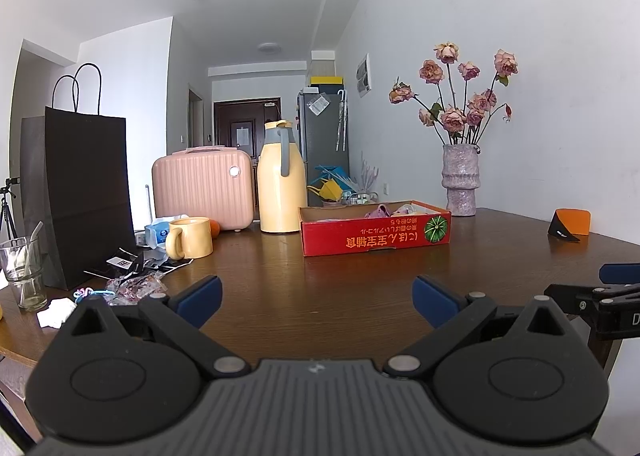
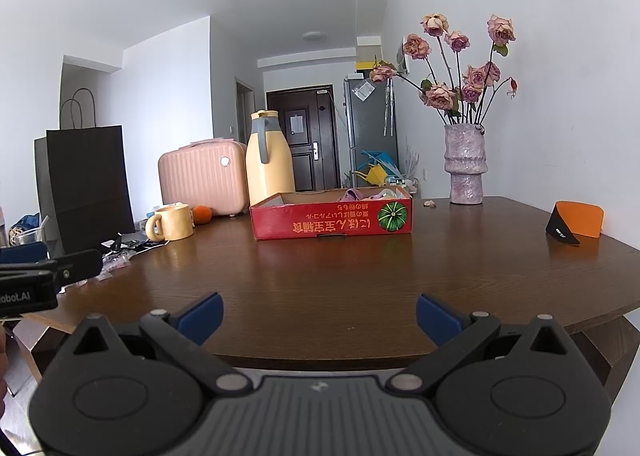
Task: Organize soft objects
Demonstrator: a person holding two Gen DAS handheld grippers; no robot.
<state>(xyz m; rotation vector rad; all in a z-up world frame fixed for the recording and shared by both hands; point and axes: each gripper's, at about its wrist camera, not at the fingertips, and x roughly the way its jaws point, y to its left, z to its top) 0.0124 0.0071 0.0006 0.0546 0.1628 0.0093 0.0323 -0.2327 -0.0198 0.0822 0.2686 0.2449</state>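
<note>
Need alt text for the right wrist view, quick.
The open, empty right claw hovers at the near edge of a dark wooden table, facing a shallow red cardboard box holding soft pastel items. A yellow ceramic mug stands farther left.

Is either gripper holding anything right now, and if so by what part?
Nothing is held. The left gripper and right gripper are both open and empty above the table.
</note>
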